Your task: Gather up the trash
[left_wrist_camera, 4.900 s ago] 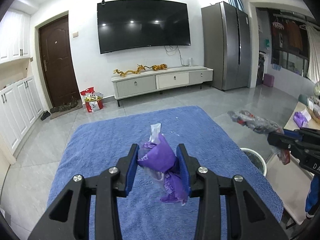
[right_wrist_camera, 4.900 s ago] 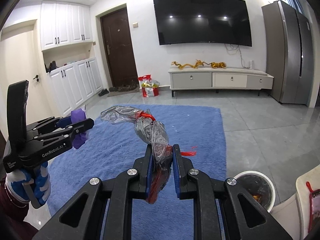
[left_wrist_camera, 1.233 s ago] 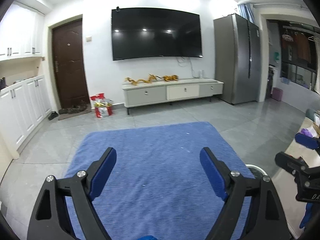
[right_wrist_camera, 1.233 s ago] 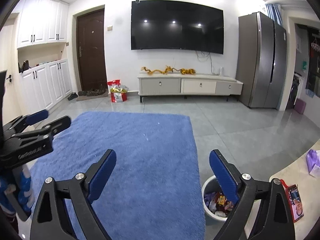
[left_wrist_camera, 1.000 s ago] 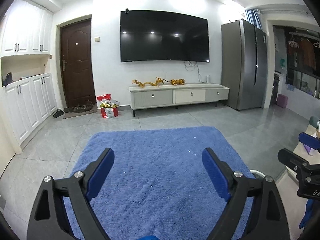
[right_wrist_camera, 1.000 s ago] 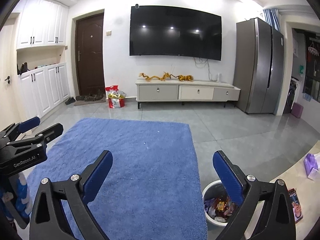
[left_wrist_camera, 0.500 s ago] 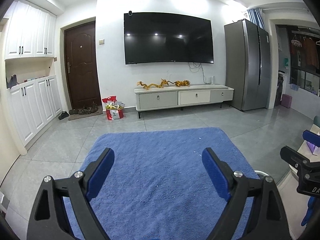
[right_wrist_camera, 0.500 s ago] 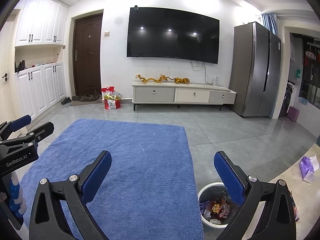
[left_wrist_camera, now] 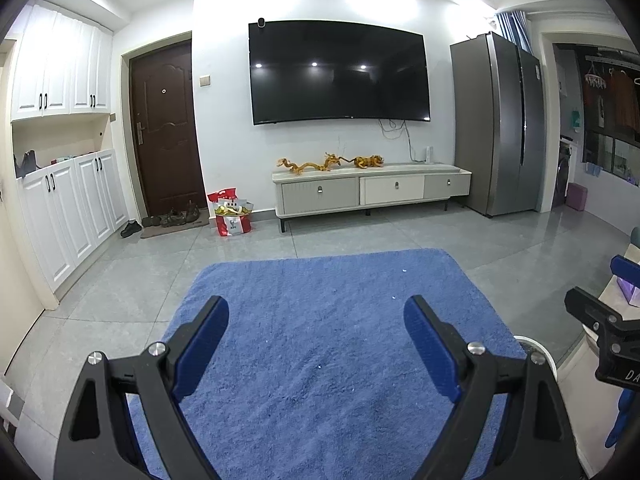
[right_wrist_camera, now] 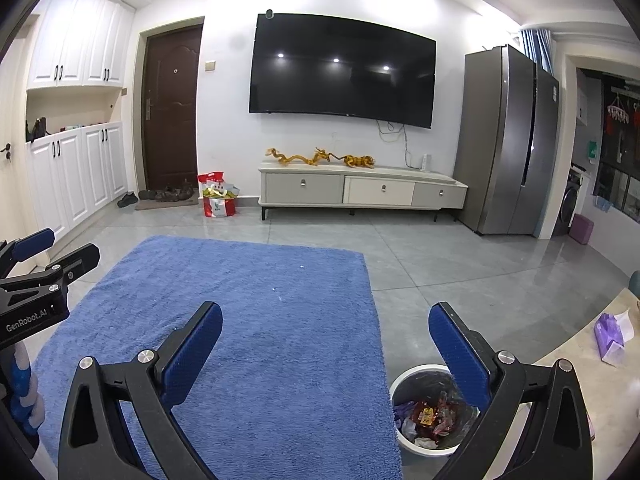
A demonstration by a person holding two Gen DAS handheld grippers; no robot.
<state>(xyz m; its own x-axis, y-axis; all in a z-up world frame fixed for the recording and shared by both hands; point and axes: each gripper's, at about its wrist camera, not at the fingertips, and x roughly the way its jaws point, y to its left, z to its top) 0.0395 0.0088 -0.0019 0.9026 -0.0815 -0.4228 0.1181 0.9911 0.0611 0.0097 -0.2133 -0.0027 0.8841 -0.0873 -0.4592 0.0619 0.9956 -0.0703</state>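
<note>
Both tongs are held wide apart and nothing is carried in either. The left tongs (left_wrist_camera: 316, 344) are raised above the blue rug (left_wrist_camera: 332, 304), and the right tongs (right_wrist_camera: 326, 350) are held over the rug's right edge, with the white bin (right_wrist_camera: 408, 384) low on the right, partly hidden behind the right finger.

The trash (right_wrist_camera: 430, 416) is seen inside the bin: crumpled red, purple and clear wrappers piled below the rim. On the rug only a few tiny white specks (right_wrist_camera: 274, 289) can be made out, too small to be identified. A purple packet (right_wrist_camera: 610, 334) lies on the pale surface (right_wrist_camera: 600, 376) at the far right; whether it is rubbish cannot be told.

The step in hand is judged to be a pause between drops, with the tongs released and lifted clear of the bin. The task appears well advanced, perhaps finished, since no obvious litter is left on the rug or on the grey tiled floor (right_wrist_camera: 460, 264).

For the next move, a search of the room would be called for; if the purple packet is to be discarded, the right tongs would have to be swung right, lowered onto it and clenched before being carried over the bin.
</note>
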